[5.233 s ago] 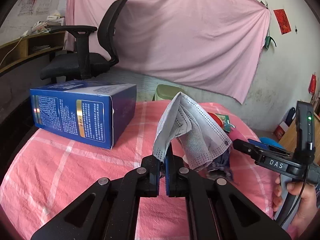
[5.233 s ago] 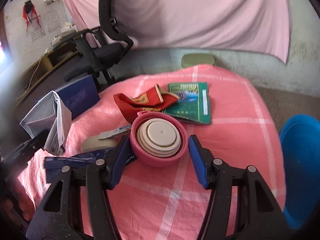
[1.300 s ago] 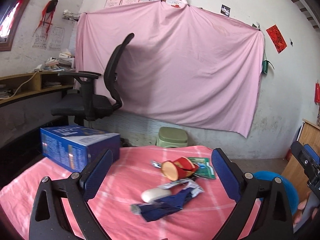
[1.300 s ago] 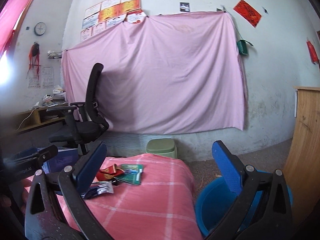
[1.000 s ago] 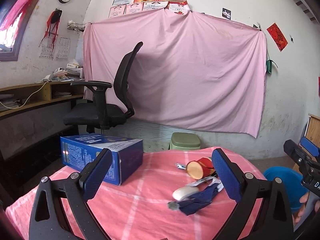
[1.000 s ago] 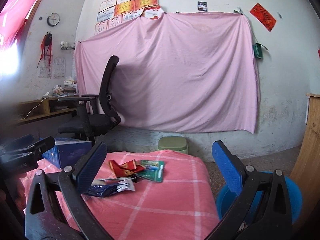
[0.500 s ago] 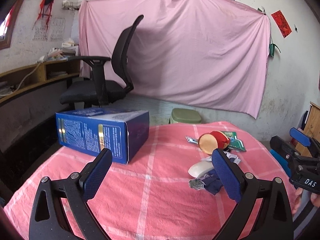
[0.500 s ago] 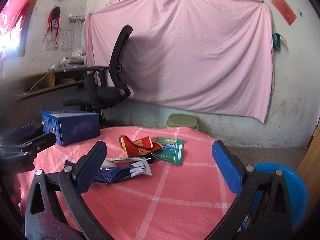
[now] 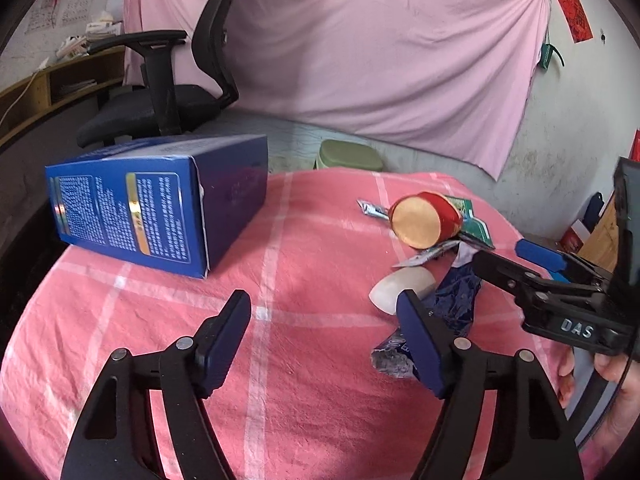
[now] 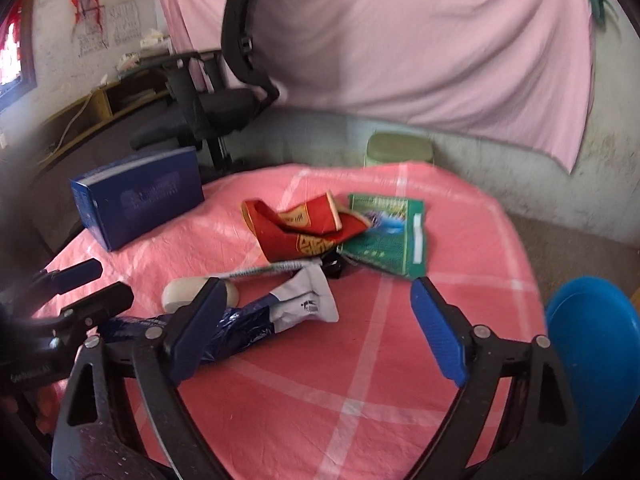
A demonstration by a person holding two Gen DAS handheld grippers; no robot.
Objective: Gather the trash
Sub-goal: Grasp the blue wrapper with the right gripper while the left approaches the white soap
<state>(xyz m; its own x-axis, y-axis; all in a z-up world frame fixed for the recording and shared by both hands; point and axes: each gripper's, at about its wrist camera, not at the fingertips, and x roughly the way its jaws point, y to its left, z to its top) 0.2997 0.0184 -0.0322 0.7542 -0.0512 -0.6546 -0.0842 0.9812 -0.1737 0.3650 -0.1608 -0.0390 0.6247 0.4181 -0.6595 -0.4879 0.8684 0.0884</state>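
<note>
Pink checked cloth covers the table under both claws. We see our left gripper partly spread and closing on nothing but bare cloth. Just beside its right finger lies the crumpled blue wrapper, with a pale oval thing ahead. Our right gripper gapes wide, empty; the wrapper's blue end slips behind its left finger. Right of it, the blue bin is cut off.
</note>
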